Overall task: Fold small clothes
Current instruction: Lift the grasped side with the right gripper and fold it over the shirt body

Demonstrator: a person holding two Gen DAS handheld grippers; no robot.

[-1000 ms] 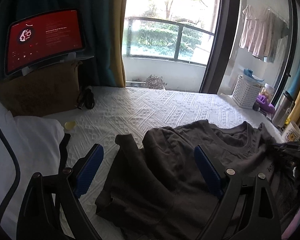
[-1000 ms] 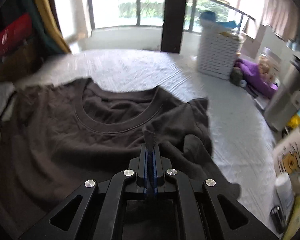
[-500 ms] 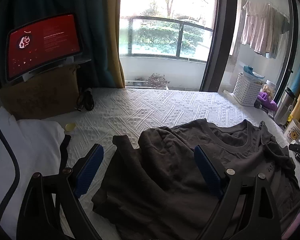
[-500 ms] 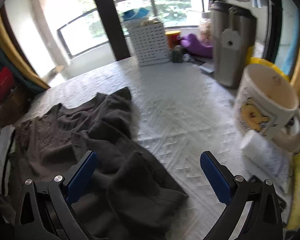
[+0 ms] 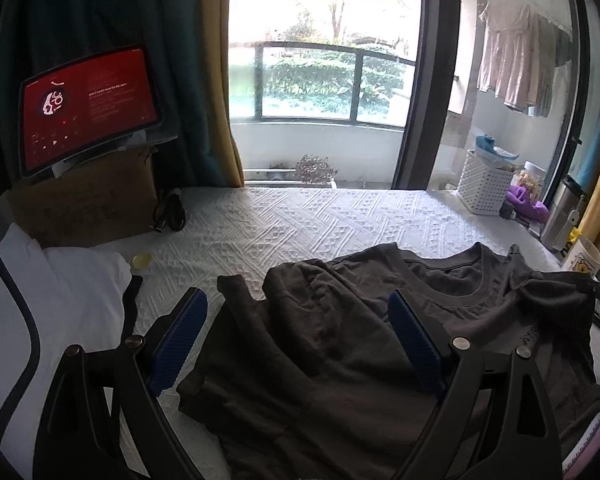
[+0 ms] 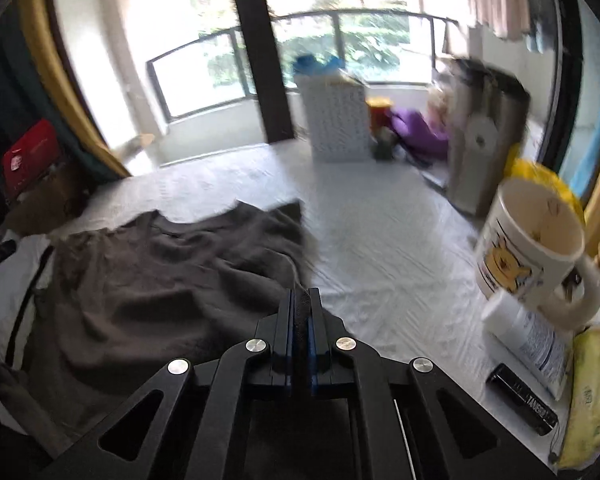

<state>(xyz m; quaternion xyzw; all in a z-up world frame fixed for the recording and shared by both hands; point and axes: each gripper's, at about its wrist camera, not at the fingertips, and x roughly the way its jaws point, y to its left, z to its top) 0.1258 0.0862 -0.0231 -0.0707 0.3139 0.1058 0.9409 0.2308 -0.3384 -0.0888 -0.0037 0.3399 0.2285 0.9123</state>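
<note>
A dark grey T-shirt (image 5: 340, 340) lies rumpled on the white quilted bedspread (image 5: 300, 220), collar toward the window and its left sleeve folded inward. My left gripper (image 5: 296, 300) hovers open just above the shirt's left half, its blue pads wide apart and touching nothing. In the right wrist view the T-shirt (image 6: 160, 280) spreads to the left. My right gripper (image 6: 300, 294) has its jaws closing tight, and they pinch a fold of the shirt's right edge between the pads.
A white folded cloth (image 5: 40, 300), a cardboard box (image 5: 88, 208) with a red-screened tablet (image 5: 88, 104) and a black cable (image 5: 172, 216) sit at the left. On the right stand a white basket (image 6: 336, 120), a steel flask (image 6: 488, 136), a mug (image 6: 528, 248) and a bottle (image 6: 524, 336).
The right gripper let go of the cloth near the collar, swung right with its jaws open, and now pinches the shirt's right edge. The left gripper stayed open and pulled back slightly.
</note>
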